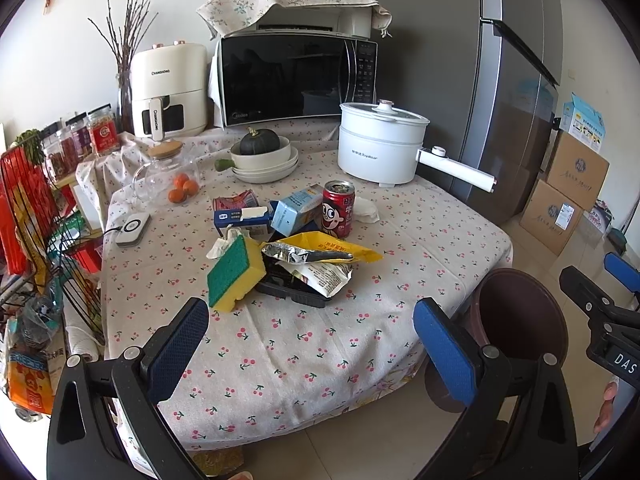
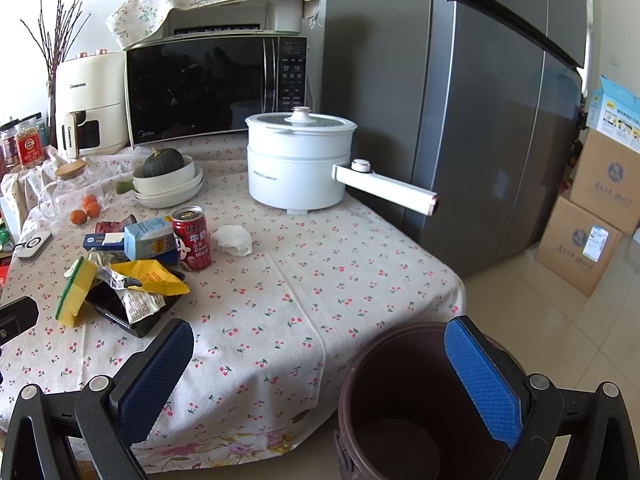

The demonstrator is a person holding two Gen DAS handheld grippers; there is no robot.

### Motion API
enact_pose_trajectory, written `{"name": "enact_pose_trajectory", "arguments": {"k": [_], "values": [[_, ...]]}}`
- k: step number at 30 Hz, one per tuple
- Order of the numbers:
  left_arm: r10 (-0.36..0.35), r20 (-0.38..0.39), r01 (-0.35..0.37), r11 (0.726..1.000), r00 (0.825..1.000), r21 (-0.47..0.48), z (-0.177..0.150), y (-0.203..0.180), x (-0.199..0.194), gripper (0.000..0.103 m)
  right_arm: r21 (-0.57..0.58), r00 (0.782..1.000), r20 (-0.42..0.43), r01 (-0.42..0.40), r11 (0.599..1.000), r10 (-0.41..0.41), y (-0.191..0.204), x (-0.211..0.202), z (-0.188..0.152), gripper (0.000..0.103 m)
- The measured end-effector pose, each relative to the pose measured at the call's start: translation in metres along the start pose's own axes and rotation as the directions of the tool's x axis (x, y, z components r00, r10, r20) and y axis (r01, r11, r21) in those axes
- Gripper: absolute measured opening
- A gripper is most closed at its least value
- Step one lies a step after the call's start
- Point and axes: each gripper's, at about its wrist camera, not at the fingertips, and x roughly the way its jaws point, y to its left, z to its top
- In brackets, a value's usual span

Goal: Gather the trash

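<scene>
I see both the left hand-held gripper [image 1: 310,334] and right hand-held gripper [image 2: 320,354] spread empty, trash pile [image 1: 296,256] on tabletop [image 1: 320,344], brown bin [image 2: 420,408] beside it.

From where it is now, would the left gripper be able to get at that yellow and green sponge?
Probably yes. The left gripper is open and empty, and the sponge leans on the near edge of the trash pile, facing it. Only bare tablecloth lies between them.
</scene>
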Motion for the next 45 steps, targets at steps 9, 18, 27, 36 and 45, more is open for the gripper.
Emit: {"name": "enact_pose_trajectory", "arguments": {"k": [9, 18, 27, 36, 45], "values": [[0.001, 0.0, -0.001, 1.0, 1.0, 0.0, -0.001, 0.001, 0.0, 0.103, 0.001, 1.0, -0.002, 0.001, 1.0, -0.001, 0.0, 0.001, 0.0, 0.103], [0.002, 0.0, -0.002, 1.0, 1.0, 0.0, -0.001, 0.001, 0.0, 0.103, 0.001, 1.0, -0.002, 0.001, 1.0, -0.001, 0.0, 0.001, 0.0, 0.103], [0.003, 0.015, -0.003, 1.0, 1.0, 0.011, 0.001, 0.002, -0.005, 0.103, 0.006, 1.0, 0.007, -0.004, 1.0, 0.004, -0.001, 0.001, -0.002, 0.103], [-0.019, -0.045, 0.019, 1.0, 0.999, -0.004, 0.025, 0.013, 0.006, 0.103, 0.028, 1.0, -0.018, -0.022, 0.999, 0.022, -0.004, 0.004, 0.011, 0.103], [-0.055, -0.278, 0.066, 0.997, 0.959, 0.032, 0.066, 0.042, 0.074, 0.103, -0.012, 0.981, -0.194, -0.004, 1.0, 0.001, 0.001, 0.045, 0.053, 0.103]]}}
